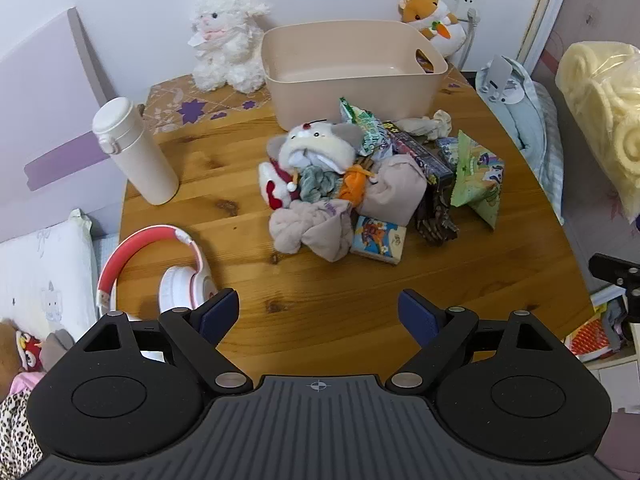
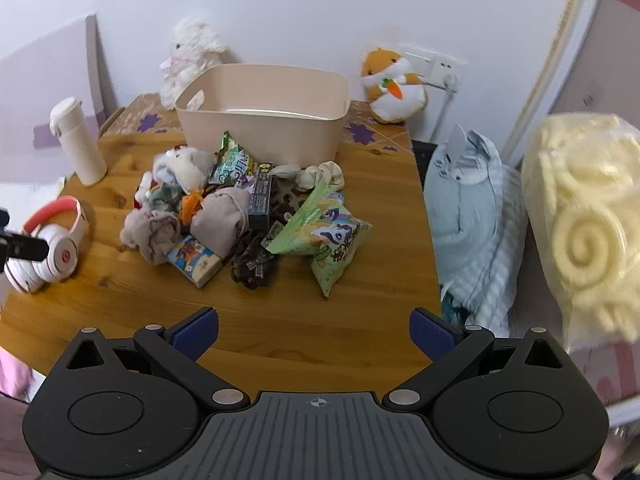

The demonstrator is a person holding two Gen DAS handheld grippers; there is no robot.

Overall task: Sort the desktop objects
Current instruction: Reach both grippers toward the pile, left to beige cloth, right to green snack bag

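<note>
Two grippers, near edge: left gripper [image 1: 319, 312] and right gripper [image 2: 314, 330], jaws on both spread wide, nothing held, only bare counter [image 1: 320, 280] between the blue pads.

One pair of headphones [image 1: 160, 268], red and white, at 9 o'clock from the left gripper, flat on the wood.

One pile [image 1: 360, 184] mid-counter, at 12 o'clock from both grippers, pieces touching and overlapping: two green snack bags [image 2: 320, 236] at its right side, one more green packet [image 2: 230, 164] at the back, one small picture box [image 2: 196, 260] at the front edge, one dark long box [image 2: 260, 196], one grey plush [image 1: 316, 144], several bundled cloths in grey, beige and cream; exact count of cloths unclear.

One white bottle [image 1: 134, 152], upright, at 10 o'clock from the pile.

One beige bin [image 1: 348, 68] just behind the pile, nothing visible inside.

Two plush toys by the wall: white lamb [image 1: 226, 36] at 11 o'clock, orange hamster [image 1: 432, 16] at 1 o'clock.

Wooden counter, knotted planks, patterned strip at the far edge; white wall, one socket panel [image 2: 436, 64]; bedding to the right.
</note>
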